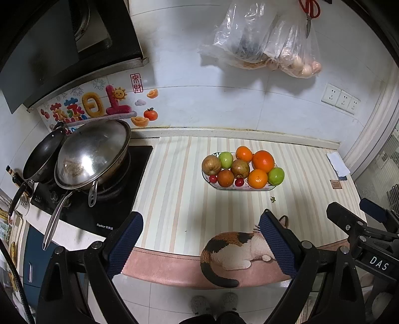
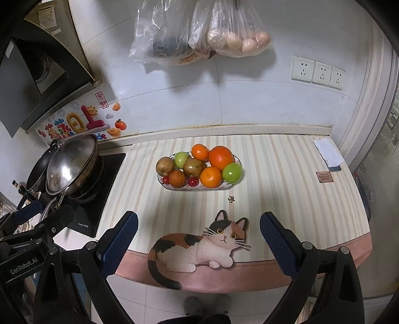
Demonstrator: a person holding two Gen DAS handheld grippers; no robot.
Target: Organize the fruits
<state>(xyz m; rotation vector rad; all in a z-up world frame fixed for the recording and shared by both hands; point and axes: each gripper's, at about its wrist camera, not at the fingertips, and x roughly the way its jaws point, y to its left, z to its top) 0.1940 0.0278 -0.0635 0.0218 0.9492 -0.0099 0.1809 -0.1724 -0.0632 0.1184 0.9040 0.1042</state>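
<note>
An oval glass plate (image 1: 271, 187) (image 2: 238, 159) stands on the striped counter mat, filled with oranges (image 1: 263, 161) (image 2: 221, 157), green apples (image 1: 276, 176) (image 2: 232, 173), brownish fruits (image 1: 211, 165) (image 2: 165, 166) and small red cherries (image 1: 239, 182) (image 2: 192, 182). My left gripper (image 1: 200, 221) is open and empty, held back from the plate above the counter's front edge. My right gripper (image 2: 198, 219) is open and empty too, equally far back. A small stem scrap (image 1: 273, 199) (image 2: 231, 198) lies on the mat in front of the plate.
A stove with a lidded wok (image 1: 93, 152) (image 2: 72, 163) and a pan (image 1: 43, 159) stands to the left. Plastic bags (image 1: 264, 40) (image 2: 199, 32) and red scissors (image 1: 310, 12) hang on the wall. A folded cloth (image 1: 338, 163) (image 2: 328, 152) lies far right. A cat picture (image 2: 199, 245) marks the mat's front.
</note>
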